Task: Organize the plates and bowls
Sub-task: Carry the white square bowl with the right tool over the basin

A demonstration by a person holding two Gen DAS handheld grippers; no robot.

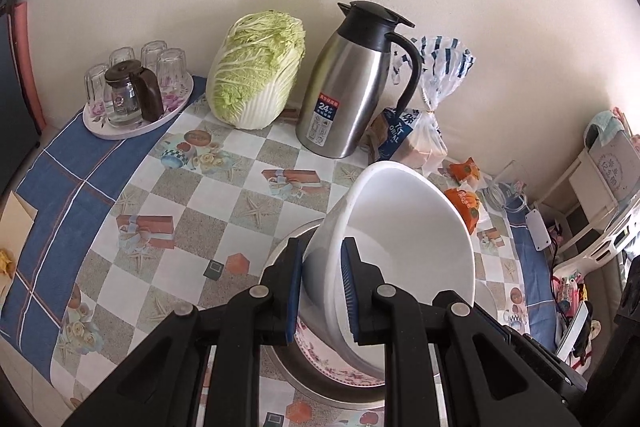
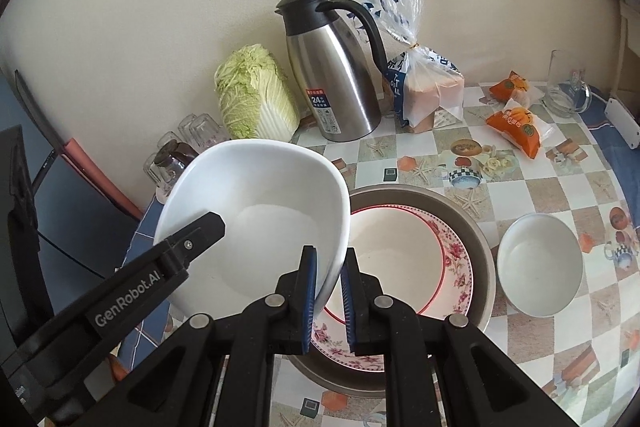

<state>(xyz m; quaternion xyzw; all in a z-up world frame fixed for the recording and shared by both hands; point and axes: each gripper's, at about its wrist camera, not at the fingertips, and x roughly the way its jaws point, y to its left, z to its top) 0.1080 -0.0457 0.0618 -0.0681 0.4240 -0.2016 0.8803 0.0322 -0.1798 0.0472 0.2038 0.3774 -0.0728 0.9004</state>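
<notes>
Both grippers are clamping one large white plastic bowl (image 2: 256, 211) by opposite rims, right gripper (image 2: 329, 301) and left gripper (image 1: 320, 291), holding it tilted, probably clear above the floral-rimmed plate (image 2: 404, 267) in the grey metal basin (image 2: 476, 227); the small white bowl (image 2: 540, 267) is sitting beyond the right gripper.

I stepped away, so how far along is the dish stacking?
Done: a floral plate sits in the metal pan. In hand: both grippers, left and right, pinch the big white bowl by its rim, above the table. Left: the small bowl beside the pan.
</notes>
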